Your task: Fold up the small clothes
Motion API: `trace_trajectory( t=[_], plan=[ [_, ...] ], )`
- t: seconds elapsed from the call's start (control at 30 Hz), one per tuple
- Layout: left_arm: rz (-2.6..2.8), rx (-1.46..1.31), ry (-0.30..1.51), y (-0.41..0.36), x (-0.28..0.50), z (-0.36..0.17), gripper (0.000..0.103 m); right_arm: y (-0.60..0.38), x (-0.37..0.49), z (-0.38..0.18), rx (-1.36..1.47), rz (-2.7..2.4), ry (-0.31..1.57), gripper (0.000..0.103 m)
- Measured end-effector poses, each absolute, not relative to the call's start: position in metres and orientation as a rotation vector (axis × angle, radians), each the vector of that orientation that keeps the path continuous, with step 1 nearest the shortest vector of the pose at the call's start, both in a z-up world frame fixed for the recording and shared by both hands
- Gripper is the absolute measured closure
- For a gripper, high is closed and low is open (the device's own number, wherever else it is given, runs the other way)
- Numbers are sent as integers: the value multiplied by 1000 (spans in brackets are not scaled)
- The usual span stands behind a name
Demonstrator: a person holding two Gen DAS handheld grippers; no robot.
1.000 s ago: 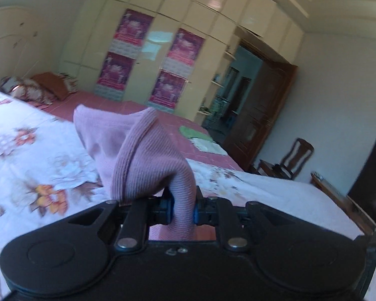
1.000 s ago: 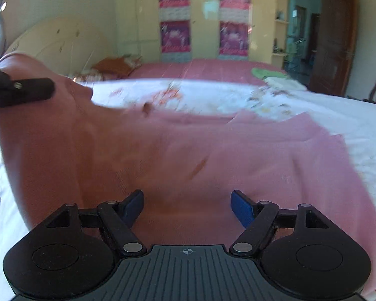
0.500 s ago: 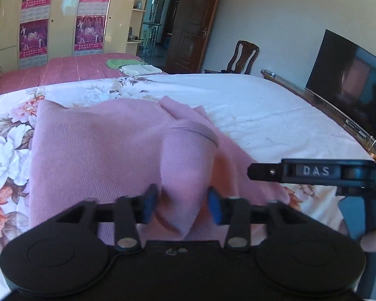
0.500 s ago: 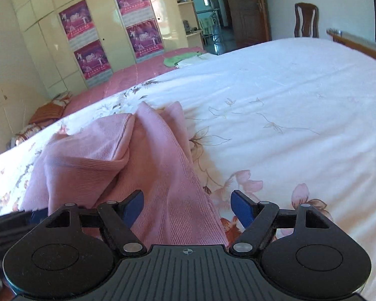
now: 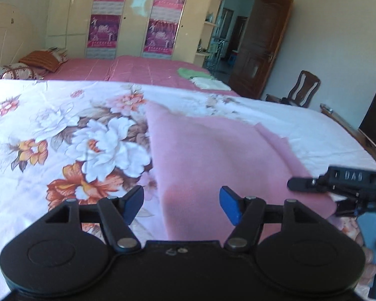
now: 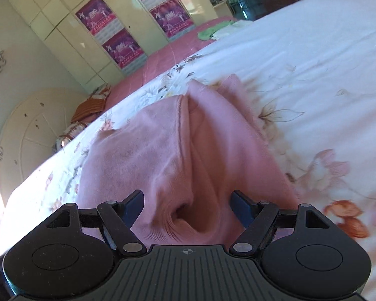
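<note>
We are between folds on the pink knit sweater (image 5: 220,155), which lies on the floral bedsheet (image 5: 62,130). Our left gripper (image 5: 181,204) hangs over its near left edge with jaws spread wide and empty. Our right gripper (image 6: 186,207), equally wide and gripping nothing, sits low over a bunched ribbed opening (image 6: 185,215), probably a cuff or hem. We judge the next move calls for closing on that bunched part and carrying it across the body. The knit looks soft and slack, flat at left, rumpled along a seam at right.
</note>
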State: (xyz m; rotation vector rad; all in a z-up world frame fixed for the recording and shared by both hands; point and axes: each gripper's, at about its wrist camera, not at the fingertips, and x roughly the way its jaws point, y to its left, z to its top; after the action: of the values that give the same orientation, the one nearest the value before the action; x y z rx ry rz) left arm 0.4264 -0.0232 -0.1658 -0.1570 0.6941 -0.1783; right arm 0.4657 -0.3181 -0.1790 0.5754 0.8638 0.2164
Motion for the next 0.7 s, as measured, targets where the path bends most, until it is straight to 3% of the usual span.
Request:
trace_trajectory(
  t=[0.07, 0.1, 0.17, 0.43, 0.47, 0.7],
  plan=[
    [-172, -149, 705, -21, 426, -173, 38, -314, 475, -179, 568, 222, 853, 28],
    [-171, -157, 710, -19, 426, -175, 38, -311, 479, -178, 546, 224, 859, 48],
    [-170, -176, 713, -13, 418, -179, 37, -305, 486, -181, 525, 233, 889, 79],
    [-170, -181, 707, -13, 420, -182, 33, -303, 500, -184, 482, 279, 895, 79],
    [-169, -179, 705, -14, 420, -181, 33, -300, 498, -181, 453, 293, 881, 90],
    [-199, -169, 669, -26, 420, -167, 36, -294, 480, -142, 269, 252, 709, 91]
  ],
)
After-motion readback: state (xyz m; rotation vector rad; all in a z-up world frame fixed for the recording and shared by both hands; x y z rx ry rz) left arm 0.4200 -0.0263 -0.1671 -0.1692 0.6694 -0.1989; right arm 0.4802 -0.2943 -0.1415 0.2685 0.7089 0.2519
